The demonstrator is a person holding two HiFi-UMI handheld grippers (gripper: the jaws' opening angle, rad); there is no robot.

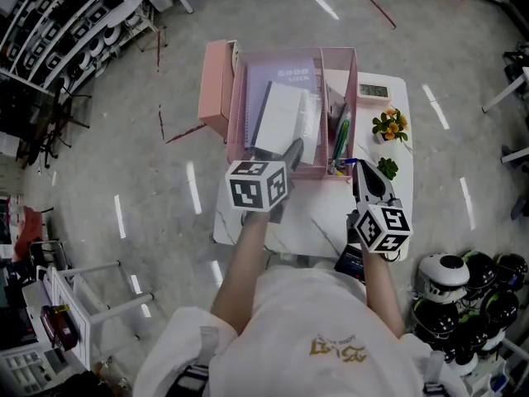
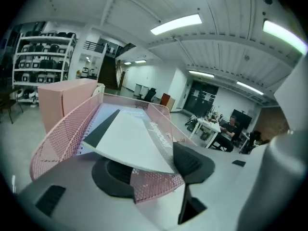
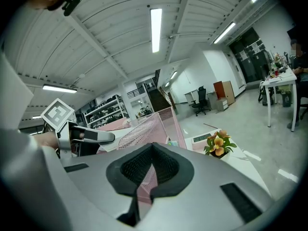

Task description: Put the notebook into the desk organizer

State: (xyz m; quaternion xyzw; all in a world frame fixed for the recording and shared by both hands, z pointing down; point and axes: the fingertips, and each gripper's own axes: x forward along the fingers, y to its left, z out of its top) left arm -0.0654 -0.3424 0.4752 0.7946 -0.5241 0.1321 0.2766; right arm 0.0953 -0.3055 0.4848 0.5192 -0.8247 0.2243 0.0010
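Observation:
A white-covered notebook (image 1: 281,118) lies tilted in the wide left compartment of the pink mesh desk organizer (image 1: 355,98), on top of a purple notebook (image 1: 291,74). My left gripper (image 1: 289,151) is at the organizer's near wall. In the left gripper view the notebook's (image 2: 130,138) near corner and the mesh wall (image 2: 62,134) sit between the jaws of the left gripper (image 2: 154,170), which stand apart with the pads not pressing it. My right gripper (image 1: 364,172) rests over the table at the organizer's near right corner. It (image 3: 149,177) is shut with nothing in it.
A pink box (image 1: 215,85) stands against the organizer's left side. Pens (image 1: 340,139) fill the narrow right compartment. A digital clock (image 1: 374,90), a small flower pot (image 1: 390,125) and a green sprig (image 1: 387,168) sit on the white table (image 1: 314,222) to the right.

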